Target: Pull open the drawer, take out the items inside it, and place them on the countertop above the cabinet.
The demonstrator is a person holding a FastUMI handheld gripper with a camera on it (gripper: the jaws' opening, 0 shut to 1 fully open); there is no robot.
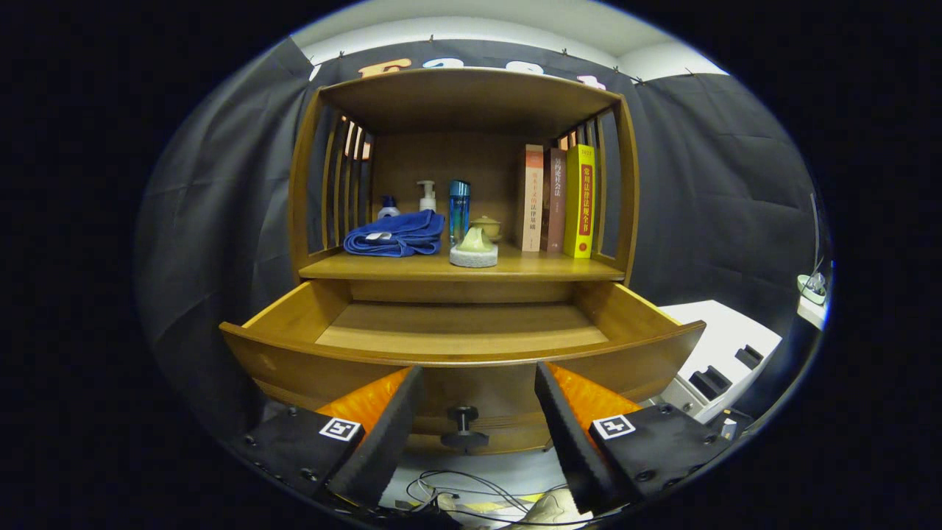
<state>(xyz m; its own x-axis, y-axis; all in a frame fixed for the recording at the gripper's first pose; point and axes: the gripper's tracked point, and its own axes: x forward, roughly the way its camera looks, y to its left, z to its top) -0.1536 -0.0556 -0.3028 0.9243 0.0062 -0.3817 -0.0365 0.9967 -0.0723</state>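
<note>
— Where do the tongs (471,397) stand?

— Spread wide and pinching nothing; the round dark knob (464,427) of the wooden drawer (294,361) sits between the two fingers, touching neither.

— And the drawer?

— Pulled out just ahead of the tongs, its bare wooden floor showing.

— The items?

— Beyond the drawer, on the tabletop (530,266) of the wooden cabinet (471,96): a folded blue towel (396,234), a white pump bottle (427,196), a shiny blue cylinder bottle (459,208), a pale green figure on a round white base (475,246), and three upright books (557,200) off to the right.
</note>
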